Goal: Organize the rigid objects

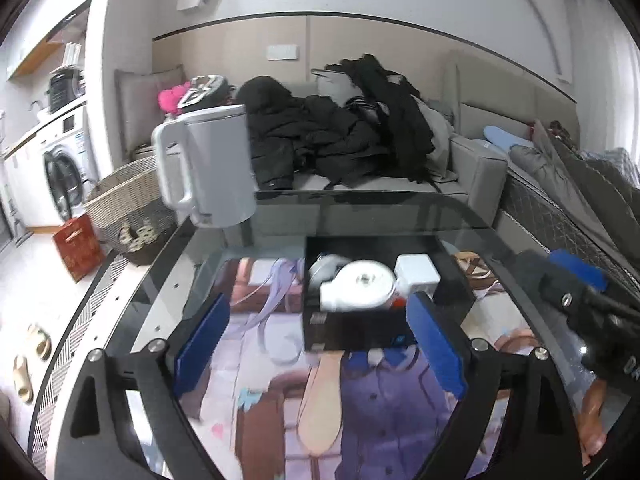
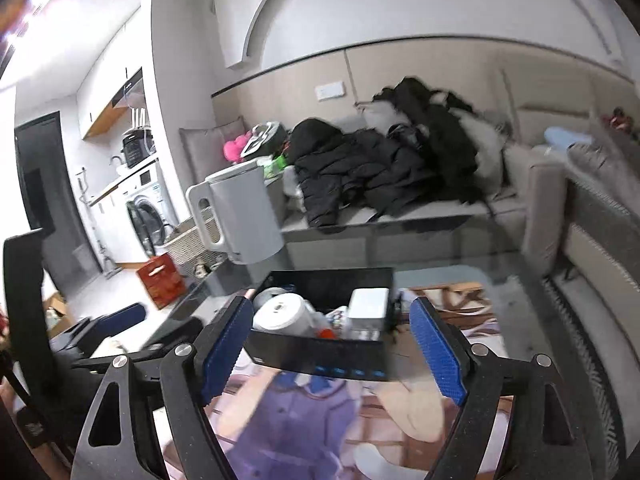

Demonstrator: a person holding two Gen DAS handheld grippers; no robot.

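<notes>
An open black box [image 1: 356,334] stands on the glass table [image 1: 280,216] and holds a white round device [image 1: 362,284], a white cube-shaped plug [image 1: 416,274] and a grey item [image 1: 326,264]. My left gripper [image 1: 318,299] is open just in front of the box, with its right pad by the box's near right corner. In the right wrist view the same box [image 2: 320,356] sits between the pads of my open right gripper [image 2: 331,304], which touch nothing. A white kettle [image 1: 208,168] stands at the table's far left corner. At the right edge of the left wrist view is the right gripper's blue pad [image 1: 576,268].
Behind the table, a grey sofa [image 1: 476,168] is piled with black coats [image 1: 332,136]. A wicker basket [image 1: 124,196] and a red bag [image 1: 78,246] sit on the floor to the left, near a washing machine [image 1: 60,168]. Slippers [image 1: 30,356] lie by the table's left side.
</notes>
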